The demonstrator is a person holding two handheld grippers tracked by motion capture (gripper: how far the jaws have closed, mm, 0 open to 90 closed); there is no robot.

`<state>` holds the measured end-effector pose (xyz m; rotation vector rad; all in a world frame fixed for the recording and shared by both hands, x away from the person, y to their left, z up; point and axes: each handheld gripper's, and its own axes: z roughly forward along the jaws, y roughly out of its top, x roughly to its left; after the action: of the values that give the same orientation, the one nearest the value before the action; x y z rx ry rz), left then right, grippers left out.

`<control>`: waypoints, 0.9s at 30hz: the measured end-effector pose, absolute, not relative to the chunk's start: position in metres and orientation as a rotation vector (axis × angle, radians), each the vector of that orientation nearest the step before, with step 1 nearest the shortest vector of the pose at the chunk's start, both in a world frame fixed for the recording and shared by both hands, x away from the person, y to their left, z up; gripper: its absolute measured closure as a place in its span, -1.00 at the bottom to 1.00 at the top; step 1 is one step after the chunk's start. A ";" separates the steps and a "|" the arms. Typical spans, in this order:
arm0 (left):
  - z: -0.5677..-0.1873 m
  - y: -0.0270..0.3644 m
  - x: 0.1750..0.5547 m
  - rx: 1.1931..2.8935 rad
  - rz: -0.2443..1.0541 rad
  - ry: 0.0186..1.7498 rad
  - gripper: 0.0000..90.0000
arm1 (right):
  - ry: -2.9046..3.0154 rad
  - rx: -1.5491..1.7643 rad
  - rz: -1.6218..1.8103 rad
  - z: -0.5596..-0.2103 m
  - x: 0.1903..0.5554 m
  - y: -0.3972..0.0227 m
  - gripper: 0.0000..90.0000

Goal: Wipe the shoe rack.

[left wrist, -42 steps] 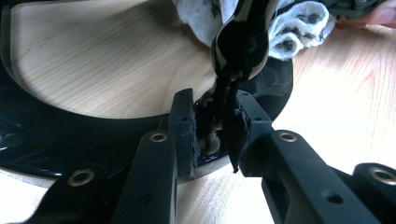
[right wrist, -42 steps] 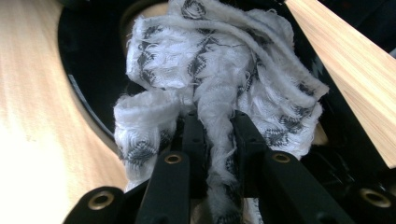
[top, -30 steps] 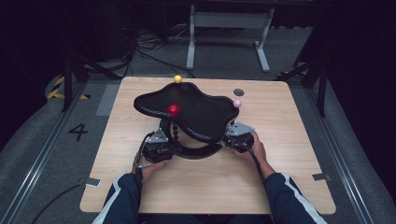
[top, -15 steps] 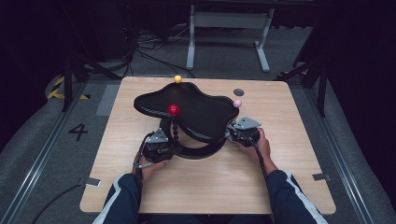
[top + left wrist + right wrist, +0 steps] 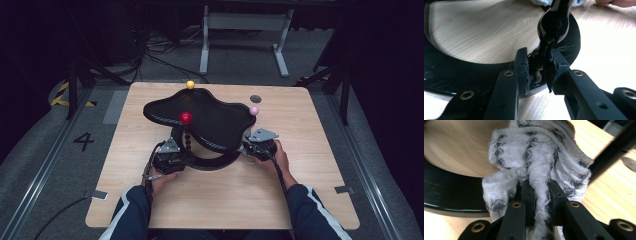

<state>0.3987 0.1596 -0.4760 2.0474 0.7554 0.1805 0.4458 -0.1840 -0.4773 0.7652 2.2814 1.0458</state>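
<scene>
A black stand sits mid-table: a wavy top plate (image 5: 210,117) over a ring base (image 5: 215,161). A red ball (image 5: 185,117), a yellow ball (image 5: 190,84) and a pink ball (image 5: 254,110) show at the plate. My left gripper (image 5: 172,156) is at the ring's left front. In the left gripper view this gripper (image 5: 537,65) is shut on the foot of the stand's black beaded post (image 5: 554,22). My right gripper (image 5: 250,147) is at the ring's right. It (image 5: 540,187) is shut on a bunched white cloth with a black pattern (image 5: 531,152), which lies against the ring.
The wooden table (image 5: 300,190) has bare room in front and to the right of the stand. A small dark hole (image 5: 255,98) sits near its far edge. A grey metal frame (image 5: 245,22) and cables stand on the floor beyond the table.
</scene>
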 end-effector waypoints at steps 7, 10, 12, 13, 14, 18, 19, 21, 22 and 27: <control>-0.476 0.158 0.398 2.050 0.191 0.762 0.61 | 2.300 0.686 1.071 -0.478 0.434 -0.172 0.74; -0.476 0.158 0.398 2.050 0.196 0.763 0.61 | 2.312 0.655 1.080 -0.478 0.428 -0.164 0.74; -0.476 0.157 0.398 2.049 0.198 0.769 0.61 | 2.316 0.635 1.086 -0.479 0.423 -0.158 0.74; -0.476 0.157 0.398 2.048 0.198 0.770 0.61 | 2.321 0.625 1.093 -0.479 0.421 -0.155 0.74; -0.477 0.157 0.398 2.044 0.199 0.770 0.60 | 2.325 0.625 1.099 -0.479 0.419 -0.153 0.74; -0.478 0.156 0.398 2.034 0.191 0.777 0.60 | 2.342 0.593 1.126 -0.480 0.407 -0.138 0.75; -0.478 0.156 0.398 2.034 0.191 0.777 0.60 | 2.342 0.593 1.126 -0.480 0.407 -0.138 0.75; -0.478 0.156 0.398 2.036 0.193 0.774 0.60 | 2.344 0.577 1.132 -0.480 0.402 -0.131 0.75; -0.478 0.156 0.398 2.036 0.194 0.775 0.60 | 2.348 0.560 1.130 -0.480 0.399 -0.128 0.75; -0.478 0.155 0.398 2.029 0.189 0.782 0.60 | 2.375 0.511 1.166 -0.480 0.386 -0.112 0.75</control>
<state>0.3977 0.1555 -0.4780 2.0287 0.7818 0.1891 0.3856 -0.1125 -0.4800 0.5109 2.3751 1.1655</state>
